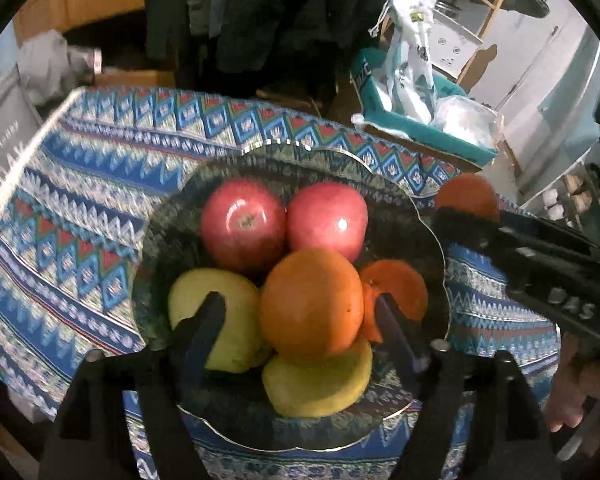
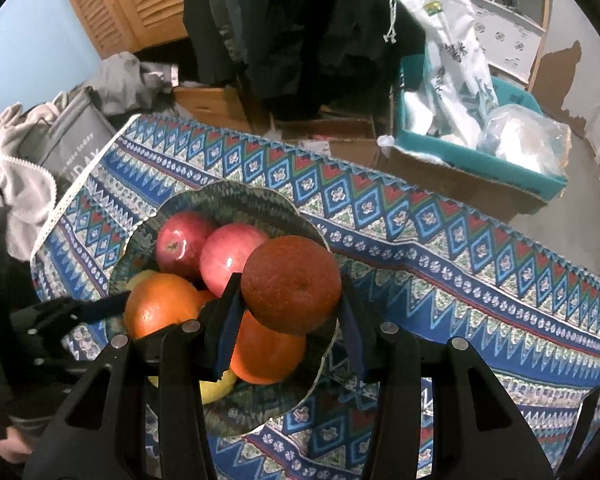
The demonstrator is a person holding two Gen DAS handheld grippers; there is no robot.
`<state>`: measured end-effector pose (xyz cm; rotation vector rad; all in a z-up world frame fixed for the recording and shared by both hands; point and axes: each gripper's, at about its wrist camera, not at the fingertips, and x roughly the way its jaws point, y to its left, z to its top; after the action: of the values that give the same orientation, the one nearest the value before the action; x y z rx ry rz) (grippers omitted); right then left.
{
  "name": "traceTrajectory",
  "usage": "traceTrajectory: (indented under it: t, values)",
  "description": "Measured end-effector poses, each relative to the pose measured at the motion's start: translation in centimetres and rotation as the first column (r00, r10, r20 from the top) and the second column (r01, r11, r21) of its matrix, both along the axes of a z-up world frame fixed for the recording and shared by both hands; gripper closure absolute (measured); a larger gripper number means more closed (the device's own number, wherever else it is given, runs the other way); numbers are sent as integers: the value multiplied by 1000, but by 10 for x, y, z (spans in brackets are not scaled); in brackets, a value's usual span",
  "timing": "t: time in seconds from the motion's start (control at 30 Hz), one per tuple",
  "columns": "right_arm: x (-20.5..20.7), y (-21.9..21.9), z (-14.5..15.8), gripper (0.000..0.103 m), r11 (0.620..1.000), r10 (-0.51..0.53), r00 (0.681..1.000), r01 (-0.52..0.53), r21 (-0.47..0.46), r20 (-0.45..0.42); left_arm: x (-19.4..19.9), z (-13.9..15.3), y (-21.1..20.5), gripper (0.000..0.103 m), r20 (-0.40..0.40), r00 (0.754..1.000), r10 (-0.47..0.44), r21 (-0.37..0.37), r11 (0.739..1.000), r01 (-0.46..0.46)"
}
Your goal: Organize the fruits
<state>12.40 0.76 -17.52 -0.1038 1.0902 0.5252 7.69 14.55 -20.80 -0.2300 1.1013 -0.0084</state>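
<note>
A glass bowl (image 1: 384, 178) on the patterned tablecloth holds two red apples (image 1: 244, 224), an orange (image 1: 311, 300), a second orange (image 1: 400, 284) and two yellow-green fruits (image 1: 320, 384). My left gripper (image 1: 300, 316) is open, its fingers either side of the middle orange, just above the bowl. My right gripper (image 2: 290, 292) is shut on a dark orange (image 2: 291, 284) and holds it above the bowl's right side (image 2: 260, 196). In the left wrist view the right gripper comes in from the right with that orange (image 1: 466, 196).
The tablecloth (image 2: 440, 264) covers the table. Behind it stand a teal box with white bags (image 2: 480, 120), cardboard boxes (image 2: 216, 104), hanging dark clothes (image 2: 300, 20) and a grey bag (image 2: 72, 140) at the left.
</note>
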Motion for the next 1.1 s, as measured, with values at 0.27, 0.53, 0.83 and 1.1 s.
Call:
traceTrajectory:
  t: [0.27, 0.53, 0.83, 1.1]
  values:
    - [6, 7, -13, 58, 1000, 10, 1000, -10, 3, -29, -5, 1, 9, 23, -20, 999, 26, 9, 1000, -26]
    - [7, 10, -16, 54, 1000, 13, 999, -13, 13, -35, -9, 14, 15, 23, 2, 999, 45, 10, 999, -45]
    - [1, -1, 7, 54, 1000, -12, 1000, 11, 27, 3, -15, 36, 14, 23, 48, 998, 47, 2, 999, -47]
    - [-15, -19, 45, 47, 999, -52, 993, 52, -2, 105, -24, 64, 7, 23, 104, 994, 36, 5, 999, -37]
